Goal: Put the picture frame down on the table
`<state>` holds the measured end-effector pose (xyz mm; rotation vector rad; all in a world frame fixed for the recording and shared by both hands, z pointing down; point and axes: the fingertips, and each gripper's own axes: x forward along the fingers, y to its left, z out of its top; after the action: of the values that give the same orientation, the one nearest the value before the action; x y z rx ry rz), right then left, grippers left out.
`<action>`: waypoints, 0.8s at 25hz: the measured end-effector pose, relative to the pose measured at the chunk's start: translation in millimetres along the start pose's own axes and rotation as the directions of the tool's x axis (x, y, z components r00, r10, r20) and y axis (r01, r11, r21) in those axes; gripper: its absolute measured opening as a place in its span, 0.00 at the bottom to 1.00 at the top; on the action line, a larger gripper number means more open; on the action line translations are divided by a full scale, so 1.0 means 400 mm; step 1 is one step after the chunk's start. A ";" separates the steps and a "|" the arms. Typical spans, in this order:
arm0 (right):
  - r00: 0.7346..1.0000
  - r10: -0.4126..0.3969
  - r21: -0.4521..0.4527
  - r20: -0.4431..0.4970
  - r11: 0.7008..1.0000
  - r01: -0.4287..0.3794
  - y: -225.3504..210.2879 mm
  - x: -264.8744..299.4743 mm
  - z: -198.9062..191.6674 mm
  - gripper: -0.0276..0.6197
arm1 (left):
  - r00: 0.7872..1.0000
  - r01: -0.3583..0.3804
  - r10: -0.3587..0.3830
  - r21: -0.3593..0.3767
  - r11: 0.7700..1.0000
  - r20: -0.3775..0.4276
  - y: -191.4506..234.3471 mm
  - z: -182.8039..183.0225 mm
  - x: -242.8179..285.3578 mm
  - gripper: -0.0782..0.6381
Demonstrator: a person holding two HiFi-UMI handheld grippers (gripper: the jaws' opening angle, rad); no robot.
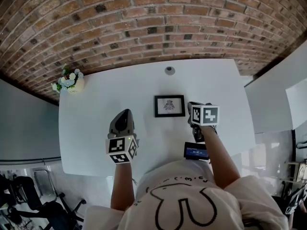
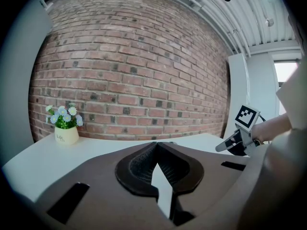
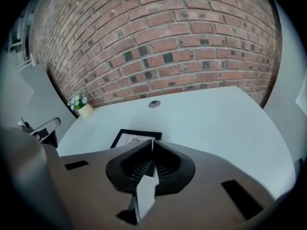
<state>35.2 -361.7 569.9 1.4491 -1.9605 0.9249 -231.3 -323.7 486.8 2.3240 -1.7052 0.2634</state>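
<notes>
"life" on the flower pot

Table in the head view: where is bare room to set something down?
Free: the left half of the table between flower pot and picture frame, and the far right past the right gripper. Crowded: the near edge, with left gripper and a dark device.

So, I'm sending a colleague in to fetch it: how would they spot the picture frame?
Find the white table against the brick wall. Near its middle the picture frame lies flat, face up. Its black border round a small drawing sets it apart from the flower pot at the far left corner.
</notes>
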 end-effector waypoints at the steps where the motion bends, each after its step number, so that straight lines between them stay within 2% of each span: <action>1: 1.000 0.003 -0.007 0.006 1.000 -0.003 0.003 -0.010 0.000 0.08 | 1.000 0.003 -0.003 0.003 1.000 0.004 -0.004 0.003 -0.005 0.13; 9: 0.989 0.055 -0.095 0.137 0.995 -0.042 0.031 -0.095 0.040 0.07 | 0.999 0.017 -0.018 0.027 0.999 0.039 -0.028 0.038 -0.039 0.13; 17: 0.956 0.098 -0.182 0.277 0.982 -0.048 0.057 -0.183 0.078 0.07 | 0.996 0.038 -0.042 0.058 0.998 0.080 -0.055 0.082 -0.063 0.13; 20: 0.936 0.118 -0.237 0.332 0.971 -0.038 0.067 -0.228 0.088 0.07 | 0.994 0.046 -0.053 0.072 0.996 0.096 -0.072 0.099 -0.072 0.13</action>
<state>35.1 -329.5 473.8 1.4828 -2.3045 0.4769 -212.3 -301.4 438.0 2.4638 -1.7061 0.2052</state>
